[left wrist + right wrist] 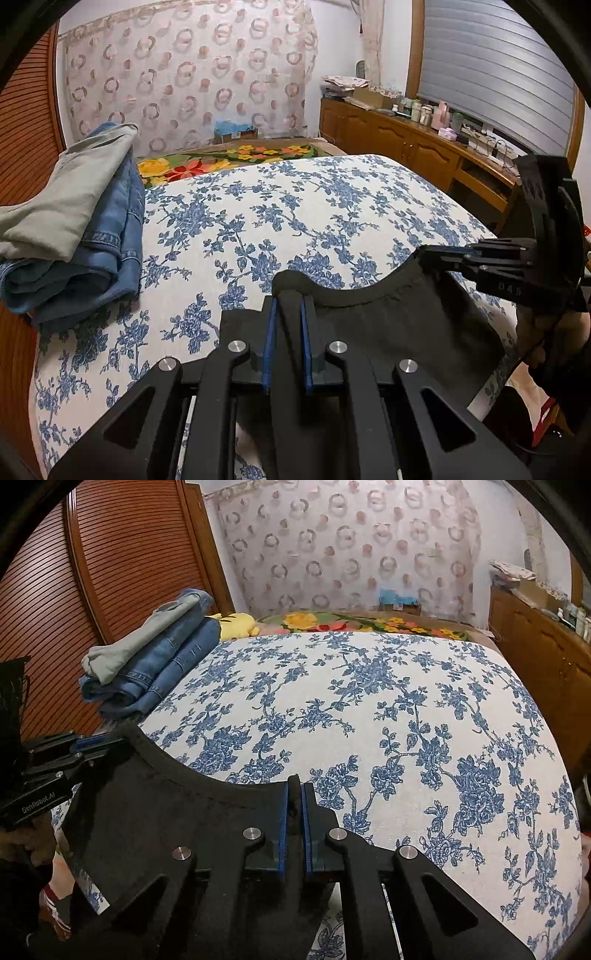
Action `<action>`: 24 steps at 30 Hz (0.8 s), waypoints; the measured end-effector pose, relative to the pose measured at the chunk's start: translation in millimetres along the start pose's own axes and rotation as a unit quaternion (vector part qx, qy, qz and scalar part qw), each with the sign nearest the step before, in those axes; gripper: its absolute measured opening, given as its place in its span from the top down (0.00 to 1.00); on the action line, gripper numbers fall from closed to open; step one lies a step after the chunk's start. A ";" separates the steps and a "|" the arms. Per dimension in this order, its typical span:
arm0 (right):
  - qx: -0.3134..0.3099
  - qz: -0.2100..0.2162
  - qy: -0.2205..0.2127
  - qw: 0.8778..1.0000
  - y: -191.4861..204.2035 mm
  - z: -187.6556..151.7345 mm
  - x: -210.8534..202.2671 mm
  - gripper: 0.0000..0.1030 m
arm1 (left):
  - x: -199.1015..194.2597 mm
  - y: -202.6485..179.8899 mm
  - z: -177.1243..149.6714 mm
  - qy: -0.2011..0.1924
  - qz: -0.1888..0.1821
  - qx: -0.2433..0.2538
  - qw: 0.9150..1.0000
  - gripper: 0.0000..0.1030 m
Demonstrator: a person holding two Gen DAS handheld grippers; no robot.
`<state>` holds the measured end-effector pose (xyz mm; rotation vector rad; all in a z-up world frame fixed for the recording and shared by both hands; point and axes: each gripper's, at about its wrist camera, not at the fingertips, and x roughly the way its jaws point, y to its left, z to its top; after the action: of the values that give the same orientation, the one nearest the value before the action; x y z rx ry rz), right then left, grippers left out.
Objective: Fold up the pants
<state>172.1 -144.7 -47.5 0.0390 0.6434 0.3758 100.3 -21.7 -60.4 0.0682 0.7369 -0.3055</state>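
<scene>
Black pants [388,325] hang by their waistband above the near edge of the bed [295,214]. My left gripper [290,299] is shut on the left end of the waistband. My right gripper [424,254] shows at the right of the left wrist view, shut on the other end. In the right wrist view my right gripper [294,786] is shut on the pants [166,801], and my left gripper [122,742] holds the far end at the left. The waistband sags in a curve between them. The legs hang below, hidden.
A stack of folded jeans and a grey garment [74,221] lies at the bed's left side, also in the right wrist view [155,661]. The bed has a blue floral sheet [369,720]. A wooden cabinet [406,144] stands to the right, a louvred wardrobe [110,572] to the left.
</scene>
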 end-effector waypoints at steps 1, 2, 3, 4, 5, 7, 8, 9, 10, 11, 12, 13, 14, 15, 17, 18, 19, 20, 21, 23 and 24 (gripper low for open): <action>0.000 0.000 -0.001 1.000 0.2 -0.1 -0.1 0.94 | -1.0 -0.1 -0.6 0.000 0.001 0.000 1.000 0.88; 0.000 -0.001 0.000 1.000 0.5 0.1 -1.1 0.94 | -2.3 -0.4 -0.8 0.000 0.001 0.000 1.000 0.88; -0.001 -0.001 0.000 1.000 1.1 -0.1 -0.9 0.94 | -3.4 -1.1 -1.0 0.000 0.003 0.001 1.000 0.88; -0.003 -0.003 -0.001 1.000 1.5 -0.2 -2.0 0.94 | -4.6 -1.9 -1.6 -0.001 0.004 0.003 1.000 0.88; -0.006 -0.005 -0.001 1.000 2.0 -0.3 -2.1 0.94 | -4.3 -1.6 -1.5 -0.001 0.004 0.003 1.000 0.88; -0.011 -0.007 -0.001 1.000 3.4 -0.3 -0.8 0.94 | -5.7 -3.0 -1.3 -0.002 0.006 0.003 1.000 0.88; -0.013 -0.009 -0.001 1.000 4.0 -0.4 -0.9 0.94 | -6.0 -3.3 -1.3 -0.002 0.006 0.004 1.000 0.88; -0.015 -0.010 -0.002 1.000 4.8 -0.5 -1.4 0.94 | -5.6 -3.2 -1.4 -0.001 0.006 0.004 1.000 0.88; -0.016 -0.010 -0.003 1.000 5.1 -0.6 -1.9 0.94 | -5.9 -3.3 -1.4 -0.001 0.006 0.003 1.000 0.88; -0.016 -0.009 -0.005 1.000 5.1 -0.7 -2.8 0.94 | -5.9 -3.4 -1.4 -0.001 0.006 0.004 1.000 0.87; -0.016 -0.008 -0.006 1.000 5.0 -0.8 -3.7 0.94 | -6.4 -3.4 -1.5 -0.001 0.006 0.004 1.000 0.87; -0.015 -0.008 -0.007 1.000 4.6 -0.7 -4.4 0.94 | -5.9 -3.6 -1.4 -0.001 0.006 0.003 1.000 0.86; -0.015 -0.007 -0.008 1.000 4.0 -0.7 -5.0 0.94 | -6.5 -4.1 -1.7 -0.001 0.006 0.003 1.000 0.85; -0.014 -0.006 -0.008 1.000 3.7 -1.0 -5.8 0.94 | -7.5 -4.1 -1.7 -0.002 0.005 0.003 1.000 0.84; -0.014 -0.006 -0.008 1.000 2.8 -0.8 -5.6 0.94 | -7.6 -4.5 -2.3 -0.004 0.006 0.004 1.000 0.75; -0.015 -0.006 -0.008 1.000 2.5 -0.9 -5.6 0.94 | -8.2 -4.4 -2.5 -0.005 0.006 0.003 1.000 0.71; -0.014 -0.006 -0.008 1.000 2.5 -0.7 -5.6 0.94 | -8.6 -4.4 -2.7 -0.006 0.005 0.003 1.000 0.60; -0.014 -0.006 -0.008 1.000 2.8 -0.6 -5.7 0.94 | -9.0 -3.3 -2.6 -0.007 0.004 0.000 1.000 0.50; -0.014 -0.006 -0.008 1.000 3.2 -0.6 -5.8 0.94 | -8.8 -2.1 -2.9 -0.008 0.001 -0.002 1.000 0.48; -0.014 -0.006 -0.009 1.000 2.8 -0.6 -6.4 0.94 | -8.3 1.6 -3.5 -0.006 -0.008 -0.009 1.000 0.34; -0.014 -0.006 -0.010 1.000 2.8 -0.7 -7.2 0.94 | -7.8 3.4 -4.3 -0.006 -0.010 -0.013 1.000 0.30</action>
<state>165.4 -144.6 -43.5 0.0128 0.6190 0.3729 93.0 -15.8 -58.5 0.0349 0.7307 -0.3153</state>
